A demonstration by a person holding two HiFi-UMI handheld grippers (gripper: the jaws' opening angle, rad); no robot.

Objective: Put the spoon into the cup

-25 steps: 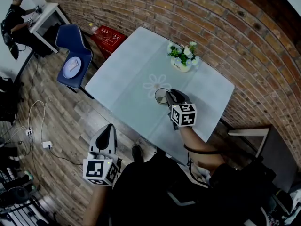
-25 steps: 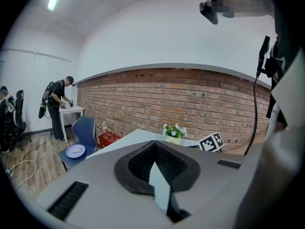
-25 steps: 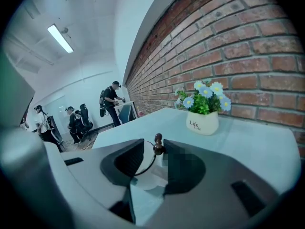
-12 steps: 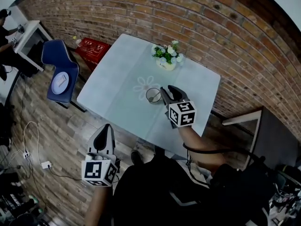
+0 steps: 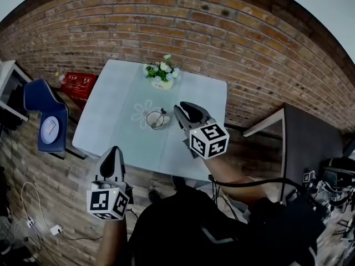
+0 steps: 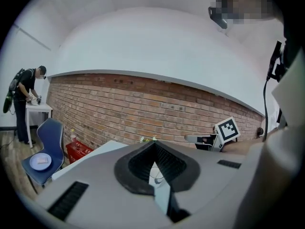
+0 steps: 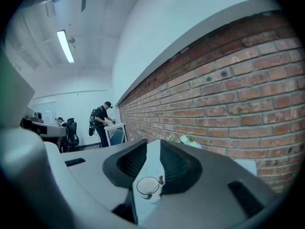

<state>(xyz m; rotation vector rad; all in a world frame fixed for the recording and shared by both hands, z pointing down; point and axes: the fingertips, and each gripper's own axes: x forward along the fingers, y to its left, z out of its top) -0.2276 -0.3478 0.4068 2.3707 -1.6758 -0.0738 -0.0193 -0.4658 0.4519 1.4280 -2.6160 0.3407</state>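
Observation:
A clear glass cup (image 5: 155, 119) stands near the middle of the pale blue table (image 5: 122, 93), and the spoon (image 5: 161, 114) leans inside it with its handle over the rim. My right gripper (image 5: 186, 108) hangs above the table just right of the cup, apart from it. Its jaws are closing and nothing is between them. In the right gripper view the cup (image 7: 147, 186) and the spoon handle (image 7: 161, 179) show far below through that gripper's (image 7: 153, 144) gap. My left gripper (image 5: 115, 148) is off the table's near edge, pointing level with its tips together and empty.
A pot of white flowers (image 5: 161, 73) stands at the table's far edge by the brick wall. A blue chair with a plate (image 5: 47, 123) and a red crate (image 5: 77, 83) are to the left. A dark desk (image 5: 299, 143) is at the right. A person (image 7: 101, 123) stands far off.
My right gripper has lifted up and away from the cup, leaving the spoon in it. The left gripper has risen a little. The head view has tilted up toward the wall.

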